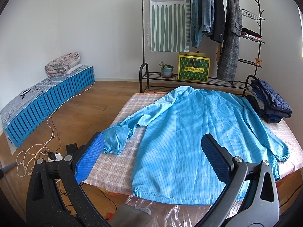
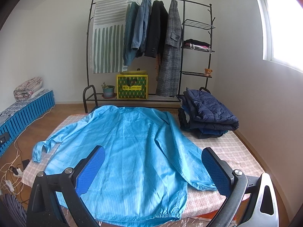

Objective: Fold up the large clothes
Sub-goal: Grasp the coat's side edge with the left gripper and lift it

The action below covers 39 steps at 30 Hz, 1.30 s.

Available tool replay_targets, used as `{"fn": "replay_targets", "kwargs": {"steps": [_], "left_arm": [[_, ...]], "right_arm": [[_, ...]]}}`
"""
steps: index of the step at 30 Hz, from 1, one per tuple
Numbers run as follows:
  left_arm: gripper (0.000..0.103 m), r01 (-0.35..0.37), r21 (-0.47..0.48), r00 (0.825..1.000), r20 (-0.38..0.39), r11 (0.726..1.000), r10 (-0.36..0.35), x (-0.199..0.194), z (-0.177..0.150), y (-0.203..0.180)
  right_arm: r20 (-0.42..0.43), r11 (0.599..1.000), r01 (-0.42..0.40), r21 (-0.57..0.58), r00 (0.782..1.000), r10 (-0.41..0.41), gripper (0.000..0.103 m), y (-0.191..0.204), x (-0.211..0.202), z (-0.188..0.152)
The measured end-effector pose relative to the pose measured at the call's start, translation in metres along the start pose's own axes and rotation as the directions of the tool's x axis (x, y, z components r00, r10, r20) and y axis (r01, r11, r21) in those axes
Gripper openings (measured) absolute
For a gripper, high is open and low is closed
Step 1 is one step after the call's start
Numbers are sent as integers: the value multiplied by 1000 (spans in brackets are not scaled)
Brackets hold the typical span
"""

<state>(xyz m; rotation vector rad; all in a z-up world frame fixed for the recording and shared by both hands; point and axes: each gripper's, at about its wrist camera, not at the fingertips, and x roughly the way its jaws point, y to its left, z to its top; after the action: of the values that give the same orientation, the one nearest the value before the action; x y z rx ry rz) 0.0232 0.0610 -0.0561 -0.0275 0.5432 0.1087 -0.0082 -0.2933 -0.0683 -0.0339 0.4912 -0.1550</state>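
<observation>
A light blue jacket point(image 1: 189, 138) lies spread flat, back up, on a checked mattress point(image 1: 121, 157), collar toward the far clothes rack point(image 2: 149, 47) and hem at the near edge. Both sleeves angle outward. A stack of folded dark clothes point(image 2: 208, 113) sits at the mattress's far right corner. The left gripper point(image 1: 153, 157) and right gripper point(image 2: 153, 168) hover above the hem, fingers spread wide, holding nothing.

A low bed point(image 2: 236, 151) with a checked pink cover carries a light-blue jacket point(image 2: 128, 147) spread flat, back up, directly ahead of both grippers. A stack of folded dark clothes point(image 2: 206, 113) sits beyond the right gripper, at the far-right corner.
</observation>
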Motion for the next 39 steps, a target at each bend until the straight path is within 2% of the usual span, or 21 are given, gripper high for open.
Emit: {"fn": "replay_targets", "kwargs": {"steps": [4, 6, 8, 10, 13, 15, 16, 18, 23, 26, 29, 30, 33, 36, 39], "left_arm": [[103, -7, -21, 999, -47, 1000, 6, 29, -2, 31], [103, -39, -23, 998, -49, 999, 38, 46, -5, 47], [103, -102, -9, 994, -52, 995, 101, 61, -9, 63], [101, -122, -2, 991, -58, 992, 122, 78, -12, 79], [94, -94, -71, 988, -126, 993, 84, 114, -17, 112], [86, -38, -183, 980, -199, 982, 1, 142, -22, 140], [83, -10, -247, 973, -227, 969, -48, 154, -24, 155], [78, -4, -370, 959, -265, 929, -101, 179, -30, 181], [76, -18, -513, 930, -324, 858, -174, 232, -41, 217], [76, -12, -608, 911, -334, 794, -243, 265, -51, 235], [76, -25, -696, 899, -331, 718, -289, 293, -59, 251], [76, -37, -712, 894, -338, 701, -295, 302, -61, 256], [77, -79, -727, 882, -370, 682, -292, 327, -66, 263], [77, -93, -737, 865, -392, 669, -312, 348, -73, 267], [76, -101, -759, 851, -401, 643, -340, 364, -79, 265]], "right_arm": [[-9, 1000, -2, -23, 1000, 2, 103, 6, 4, -1], [-7, 1000, -3, -25, 1000, 3, 103, 6, 6, 0], [-6, 1000, -4, -18, 1000, 4, 103, 6, 8, 2], [-6, 1000, -9, -8, 1000, 9, 103, 6, 10, 2], [-19, 1000, -17, 3, 1000, 17, 103, 8, 15, -1], [-35, 1000, -27, -4, 999, 27, 103, 11, 19, -3], [-43, 999, -29, -13, 999, 28, 103, 14, 21, -3], [-47, 999, -26, -31, 999, 24, 103, 18, 24, -3], [-48, 999, -30, -35, 998, 28, 103, 25, 29, 1], [-60, 998, -30, -53, 998, 27, 103, 31, 36, 1], [-72, 997, -24, -78, 997, 18, 103, 39, 42, -1], [-78, 996, -23, -86, 997, 16, 103, 41, 44, -2], [-100, 995, -28, -96, 995, 18, 103, 47, 53, -5], [-121, 994, -37, -100, 992, 25, 103, 53, 61, -9], [-135, 993, -45, -111, 990, 30, 103, 59, 66, -11]]}}
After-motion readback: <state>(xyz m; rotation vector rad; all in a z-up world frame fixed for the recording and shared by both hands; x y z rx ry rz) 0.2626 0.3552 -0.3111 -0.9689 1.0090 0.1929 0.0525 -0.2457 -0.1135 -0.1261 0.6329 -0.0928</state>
